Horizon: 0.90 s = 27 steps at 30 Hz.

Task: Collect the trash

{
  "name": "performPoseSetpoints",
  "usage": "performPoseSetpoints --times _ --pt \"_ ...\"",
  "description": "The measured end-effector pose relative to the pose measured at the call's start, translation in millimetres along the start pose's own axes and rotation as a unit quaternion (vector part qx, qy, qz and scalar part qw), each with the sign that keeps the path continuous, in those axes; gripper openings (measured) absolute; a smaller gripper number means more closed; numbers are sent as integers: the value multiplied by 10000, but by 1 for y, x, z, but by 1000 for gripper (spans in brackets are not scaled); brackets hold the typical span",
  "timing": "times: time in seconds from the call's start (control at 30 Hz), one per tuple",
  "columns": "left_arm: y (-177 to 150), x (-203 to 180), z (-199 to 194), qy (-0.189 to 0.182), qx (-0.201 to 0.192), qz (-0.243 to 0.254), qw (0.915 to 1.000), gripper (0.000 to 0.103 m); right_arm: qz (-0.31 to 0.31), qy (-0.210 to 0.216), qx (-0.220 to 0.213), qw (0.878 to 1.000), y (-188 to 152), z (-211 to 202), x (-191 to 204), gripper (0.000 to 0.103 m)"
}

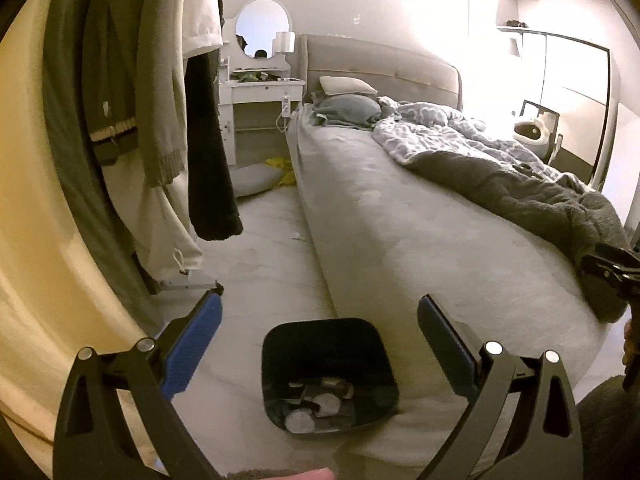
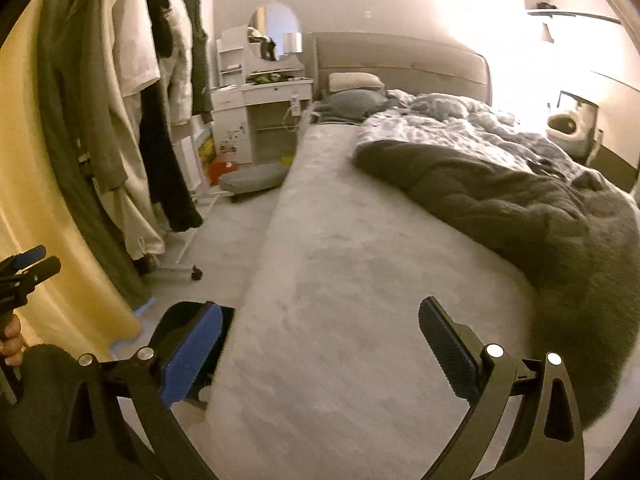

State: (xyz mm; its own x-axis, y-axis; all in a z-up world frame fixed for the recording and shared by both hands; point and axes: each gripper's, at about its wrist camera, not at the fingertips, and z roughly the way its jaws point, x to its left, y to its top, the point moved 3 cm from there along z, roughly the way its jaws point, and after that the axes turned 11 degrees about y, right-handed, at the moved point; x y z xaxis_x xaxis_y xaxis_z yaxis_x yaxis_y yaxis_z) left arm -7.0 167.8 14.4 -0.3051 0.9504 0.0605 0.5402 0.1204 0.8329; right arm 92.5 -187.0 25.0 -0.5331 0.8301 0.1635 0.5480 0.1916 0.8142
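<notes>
My left gripper (image 1: pixel 320 332) stands wide, nothing between its blue pads. At six o'clock under it sits the small black plastic waste bin (image 1: pixel 328 372), square-mouthed with rounded corners, on the pale floor against the side of the grey bed (image 1: pixel 420 220). Crumpled grey and white wads of paper or tissue (image 1: pixel 316 404) lie in its bottom. I judge them light, soft and easily crushed, best pinched across the bulk; the bin is stiff and light, best taken by the rim. My right gripper (image 2: pixel 320 332) is spread wide too, empty, with the bin at eight o'clock behind its left pad.
</notes>
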Motion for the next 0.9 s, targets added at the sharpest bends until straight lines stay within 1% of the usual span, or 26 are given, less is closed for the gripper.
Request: performPoseSetpoints --times 0.1,0.23,0.4,0.47,0.63,0.9 --pt "-2 -2 0 -15 35 -44 10000 100 166 -137 -14 9998 -10 -17 -9 100" --pt "-3 -11 -1 46 19 54 10000 100 85 -333 38 9994 -30 -34 -15 100" --pt "-7 -24 -3 -11 -17 341 9994 100 195 -317 -151 9992 -35 -47 -20 100" --pt "-7 -26 -3 -30 0 365 9993 100 235 -333 -159 9990 -36 -46 -22 100" --pt "-8 -27 -1 -30 43 399 9992 100 241 -84 -230 9994 -35 -48 -25 100" --pt "-8 -28 0 -52 94 419 9991 100 227 -22 -177 9996 -38 -46 -24 100"
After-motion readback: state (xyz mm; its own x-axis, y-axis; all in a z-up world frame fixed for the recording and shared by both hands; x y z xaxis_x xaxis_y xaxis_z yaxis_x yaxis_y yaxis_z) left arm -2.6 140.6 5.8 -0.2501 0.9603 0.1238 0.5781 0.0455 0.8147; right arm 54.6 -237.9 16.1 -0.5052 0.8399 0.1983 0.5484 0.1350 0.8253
